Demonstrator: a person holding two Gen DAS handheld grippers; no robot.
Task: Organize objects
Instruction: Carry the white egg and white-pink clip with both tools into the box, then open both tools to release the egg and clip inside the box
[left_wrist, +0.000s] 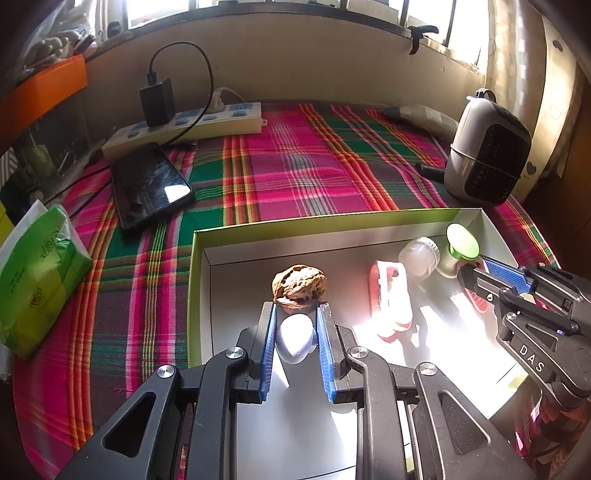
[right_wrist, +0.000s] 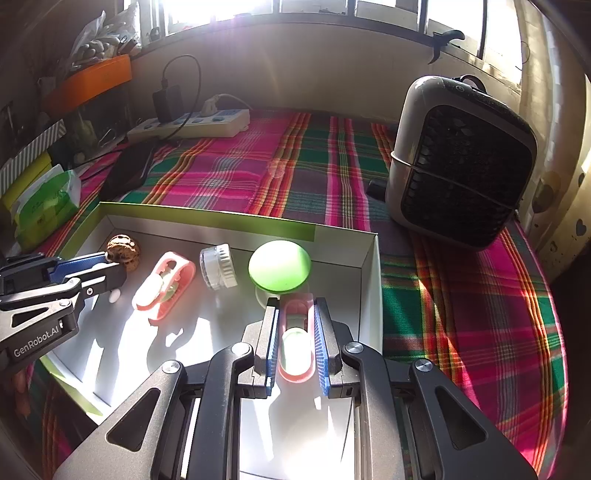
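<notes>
While the left gripper (left_wrist: 295, 334) fingers clamp a white egg-shaped piece (left_wrist: 295, 338) over the box (left_wrist: 195, 280) beside the walnut (left_wrist: 299, 284), and the right gripper (right_wrist: 295, 339) fingers pinch a pink clip (right_wrist: 295, 347) near the green-capped item (right_wrist: 279, 266), releasing either risks knocking these neighbours.

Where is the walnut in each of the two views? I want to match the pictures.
Left wrist view: the walnut is at centre, just past the left gripper fingertips.
Right wrist view: the walnut is at far left, in the box's back corner.
Shared landmark: the green mushroom-shaped knob.
</notes>
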